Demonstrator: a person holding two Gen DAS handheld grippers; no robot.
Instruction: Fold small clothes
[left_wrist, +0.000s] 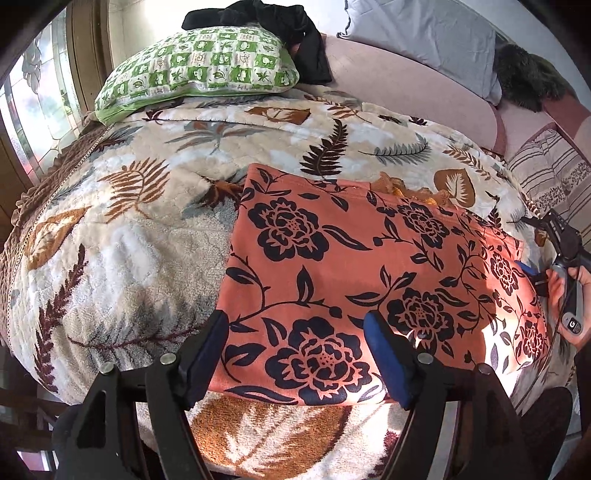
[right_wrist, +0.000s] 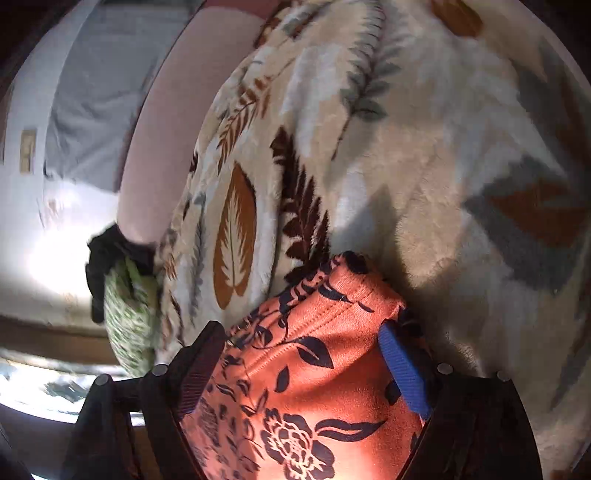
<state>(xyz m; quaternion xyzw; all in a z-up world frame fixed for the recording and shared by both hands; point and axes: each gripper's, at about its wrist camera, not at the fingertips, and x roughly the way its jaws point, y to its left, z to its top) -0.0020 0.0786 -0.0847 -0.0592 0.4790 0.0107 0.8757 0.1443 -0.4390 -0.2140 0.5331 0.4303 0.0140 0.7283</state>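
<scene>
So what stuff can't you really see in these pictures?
- Orange flowery cloth: what garment it is; folded, and the right wrist view shows only one end.
- Right claw: whether it pinches the cloth; cloth fills the gap.
- Black clothes behind the green pillow: bunched up, cut by the top edge.
- Right wrist view: blurred, so the room beyond is unclear.

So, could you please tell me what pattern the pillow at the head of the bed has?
The pillow has green and white checks with small leaf motifs, clearest in the left wrist view.
</scene>
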